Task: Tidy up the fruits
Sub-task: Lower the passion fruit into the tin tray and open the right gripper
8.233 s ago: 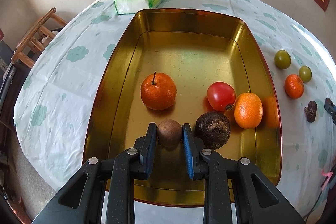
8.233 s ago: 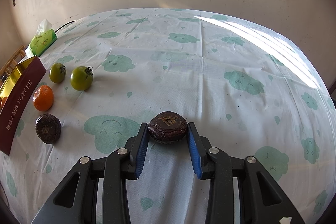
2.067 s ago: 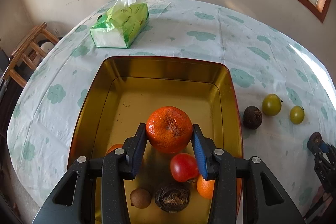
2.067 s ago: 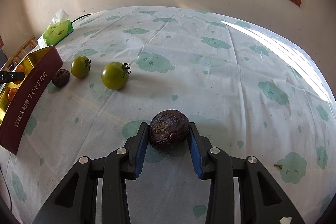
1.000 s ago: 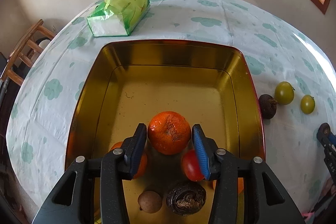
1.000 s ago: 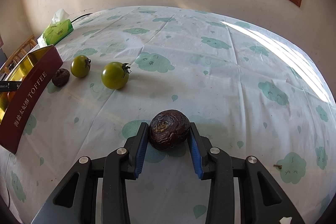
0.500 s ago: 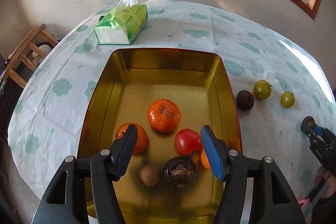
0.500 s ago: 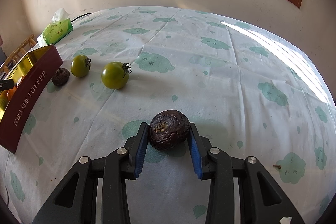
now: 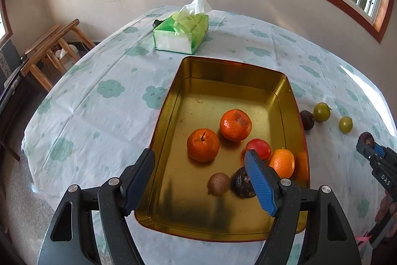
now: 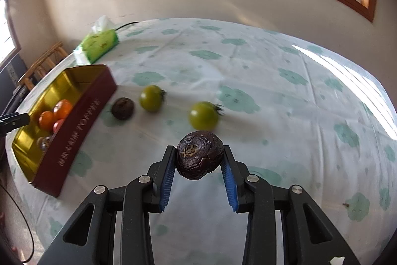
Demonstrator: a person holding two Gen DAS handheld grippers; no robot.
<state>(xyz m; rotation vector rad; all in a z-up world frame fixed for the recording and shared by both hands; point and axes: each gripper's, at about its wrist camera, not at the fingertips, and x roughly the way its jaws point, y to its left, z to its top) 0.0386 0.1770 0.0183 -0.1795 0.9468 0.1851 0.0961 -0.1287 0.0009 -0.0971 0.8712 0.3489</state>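
Observation:
A gold tin tray [image 9: 223, 71] [image 10: 74, 73] on the table holds two mandarins [image 9: 235, 125] [image 9: 203, 145], a red tomato [image 9: 258, 148], an orange [image 9: 282, 162], a small brown fruit [image 9: 218, 183] and a wrinkled dark fruit [image 9: 239, 184]. My left gripper [image 9: 199, 171] hangs above the tray's near half, jaws opening, nothing between them. My right gripper [image 10: 197, 162] is shut on a wrinkled dark passion fruit [image 10: 199, 155], lifted off the cloth; it also shows as the right gripper [image 9: 372, 148] at the left wrist view's edge. On the cloth lie a dark fruit [image 10: 122, 108] [image 9: 307, 119] and two green tomatoes [image 10: 151, 98] [image 10: 204, 115].
A green tissue box [image 9: 182, 32] [image 10: 96, 44] sits beyond the tray. A wooden chair [image 9: 49, 46] stands off the table's left side. The tray's red outer wall [image 10: 74, 128] faces my right gripper. A cable [image 10: 15, 227] hangs at the near left table edge.
My left gripper let go of the mandarin, which now rests in the tray, and drew back and up with jaws widening. My right gripper lifted the passion fruit off the cloth toward the tray.

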